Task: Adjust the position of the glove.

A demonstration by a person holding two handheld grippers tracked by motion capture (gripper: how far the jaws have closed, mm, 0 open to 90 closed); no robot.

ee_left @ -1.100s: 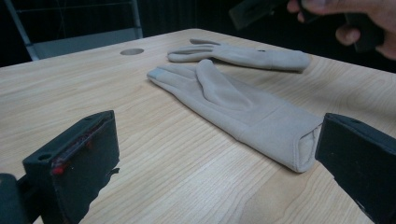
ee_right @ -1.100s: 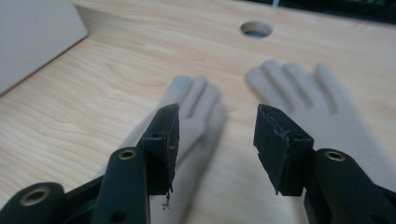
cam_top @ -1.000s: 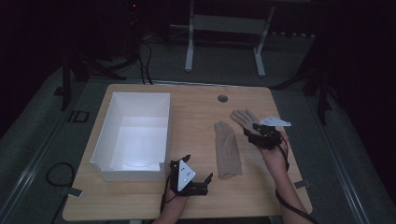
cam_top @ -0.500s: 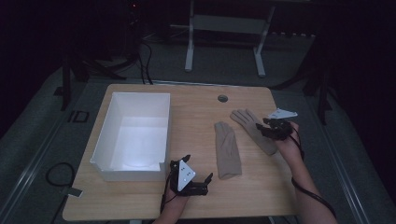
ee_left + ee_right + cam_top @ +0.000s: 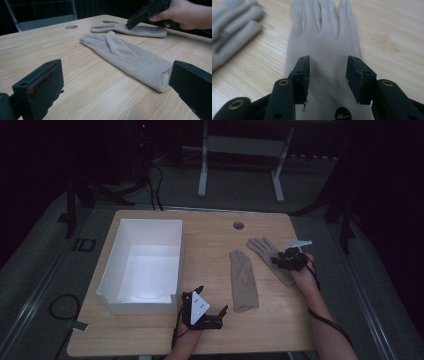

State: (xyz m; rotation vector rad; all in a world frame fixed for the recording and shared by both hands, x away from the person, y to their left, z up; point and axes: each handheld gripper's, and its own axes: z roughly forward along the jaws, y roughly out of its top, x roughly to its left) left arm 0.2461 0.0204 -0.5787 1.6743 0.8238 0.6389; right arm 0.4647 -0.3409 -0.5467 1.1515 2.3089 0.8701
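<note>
Two beige gloves are laid flat on the wooden table (image 5: 150, 347), to the right of a white open box (image 5: 142, 265). The far glove (image 5: 267, 255) is spread with its fingers pointing away from the person, and the right gripper (image 5: 277, 261) is set low over its palm. In the right gripper view its jaws are seen apart above the fabric, having just opened slightly, with the glove's palm (image 5: 329, 75) lying beneath and between them but not pinched. The near glove (image 5: 243, 280) is lying just beside the first, its cuff towards the person. The left gripper (image 5: 212, 307) is held near the table's front edge, jaws wide apart, with the near glove's cuff (image 5: 160, 75) just ahead of them.
</note>
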